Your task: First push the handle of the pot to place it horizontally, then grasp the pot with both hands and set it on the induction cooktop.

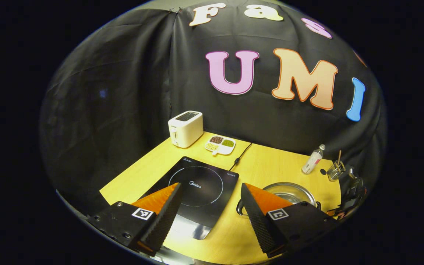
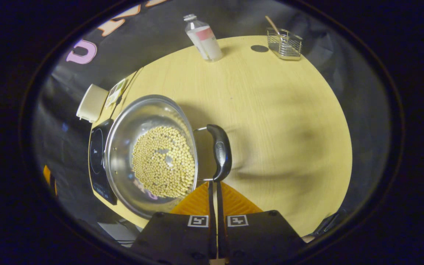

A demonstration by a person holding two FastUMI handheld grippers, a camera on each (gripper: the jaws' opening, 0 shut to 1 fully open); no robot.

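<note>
In the left gripper view the left gripper hangs with its fingers wide apart above the near edge of the induction cooktop, with the steel pot on the yellow bench just right of the cooktop. In the right gripper view the right gripper has its fingers pressed together, tips at the lower end of the pot's dark side handle; the pot, holding a layer of yellow beans, looks stiff, slick-walled and fairly heavy, so the handles seem the safest grip
</note>
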